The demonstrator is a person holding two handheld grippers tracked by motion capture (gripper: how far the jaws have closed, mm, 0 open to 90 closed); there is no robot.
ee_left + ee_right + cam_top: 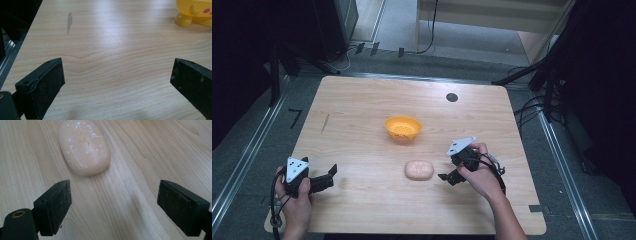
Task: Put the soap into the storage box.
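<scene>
A pale pink oval lump point(419, 170) with white specks lies on the wooden table point(362, 100), in front of an orange bowl point(402, 128). My right gripper point(448, 176) is just right of the lump, open and holding nothing. In the right gripper view the lump point(83, 146) sits ahead and a little left of the open right gripper point(113, 195), apart from its pads. My left gripper point(332, 172) rests near the table's front left, open and empty. In the left gripper view the left gripper point(117, 72) faces bare wood, with the bowl point(197, 12) far off at the upper right.
A small black disc point(452, 97) is set in the table near its back edge. A dark streak point(326, 122) marks the wood at the left. Metal rails and cables run along the floor on both sides of the table.
</scene>
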